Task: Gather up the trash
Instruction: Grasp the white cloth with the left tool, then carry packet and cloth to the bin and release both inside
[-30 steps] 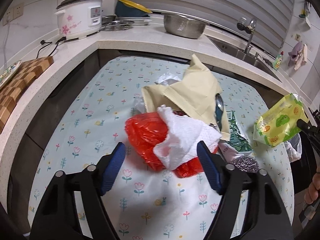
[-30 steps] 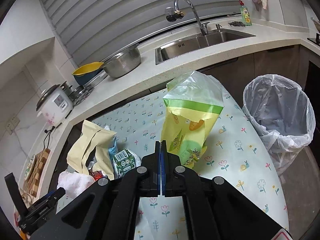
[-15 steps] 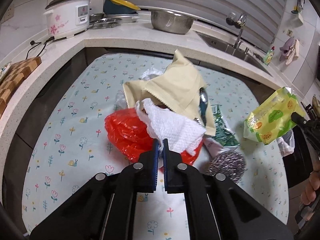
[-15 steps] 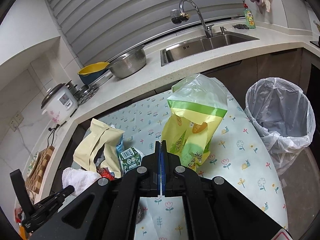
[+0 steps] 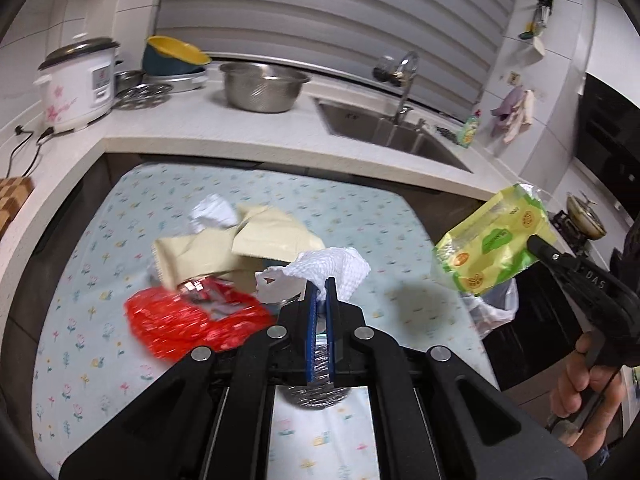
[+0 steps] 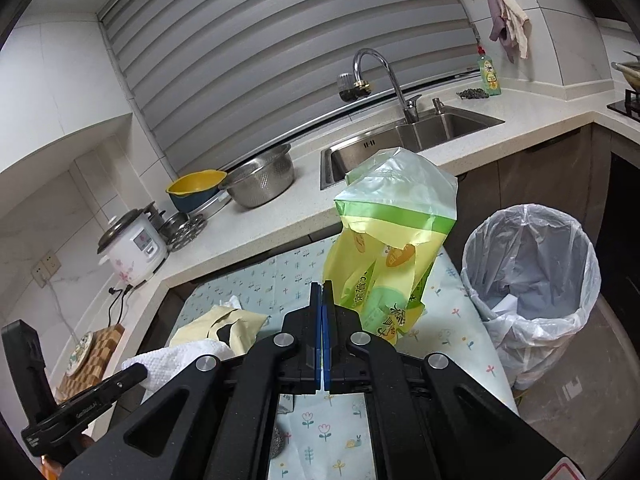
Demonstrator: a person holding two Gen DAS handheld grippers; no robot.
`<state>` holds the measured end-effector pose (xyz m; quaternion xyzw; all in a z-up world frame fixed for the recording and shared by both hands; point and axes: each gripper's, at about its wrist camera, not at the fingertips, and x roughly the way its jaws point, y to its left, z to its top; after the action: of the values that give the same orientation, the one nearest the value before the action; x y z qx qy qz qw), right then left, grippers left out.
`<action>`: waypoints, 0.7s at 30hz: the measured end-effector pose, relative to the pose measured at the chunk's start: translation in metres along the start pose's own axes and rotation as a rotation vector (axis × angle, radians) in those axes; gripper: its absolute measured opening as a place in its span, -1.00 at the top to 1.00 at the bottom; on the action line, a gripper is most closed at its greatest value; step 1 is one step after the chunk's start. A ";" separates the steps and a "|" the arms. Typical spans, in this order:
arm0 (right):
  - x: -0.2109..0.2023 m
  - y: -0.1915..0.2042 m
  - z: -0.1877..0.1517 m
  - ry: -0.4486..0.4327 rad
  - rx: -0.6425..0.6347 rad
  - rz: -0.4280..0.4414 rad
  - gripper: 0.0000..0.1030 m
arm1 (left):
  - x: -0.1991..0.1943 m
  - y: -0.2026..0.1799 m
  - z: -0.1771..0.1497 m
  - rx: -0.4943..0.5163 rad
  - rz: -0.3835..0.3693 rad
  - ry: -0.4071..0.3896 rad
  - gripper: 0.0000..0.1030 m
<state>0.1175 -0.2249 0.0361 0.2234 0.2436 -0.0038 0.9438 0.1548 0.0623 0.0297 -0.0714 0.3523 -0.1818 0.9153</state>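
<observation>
White paper towel [image 5: 334,270], a second ago lying on the red bag [image 5: 188,318], now hangs clamped in the left gripper [image 5: 320,300], lifted off the worktop [image 5: 100,280]. Right gripper [image 6: 322,312] grips the yellow-green wrapper [image 6: 384,264] near the bin [image 6: 532,280], both ready to drop.

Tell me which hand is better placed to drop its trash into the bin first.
Right. Its gripper holds the yellow-green bag close beside the lined bin; the left gripper, with the white paper towel, is farther, over the trash pile.
</observation>
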 end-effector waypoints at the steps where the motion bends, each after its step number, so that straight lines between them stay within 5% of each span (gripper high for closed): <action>1: -0.004 -0.005 0.004 -0.008 0.002 -0.006 0.98 | 0.000 -0.009 0.003 0.011 -0.014 -0.006 0.93; 11: -0.032 -0.058 0.027 -0.068 0.024 -0.070 0.98 | 0.016 -0.104 0.023 0.116 -0.134 -0.022 0.93; 21: -0.026 -0.125 0.046 -0.064 0.046 -0.164 0.98 | 0.073 -0.191 0.031 0.210 -0.214 0.030 0.93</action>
<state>0.1013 -0.3596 0.0315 0.2239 0.2307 -0.0939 0.9423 0.1715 -0.1420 0.0568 -0.0099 0.3352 -0.3154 0.8877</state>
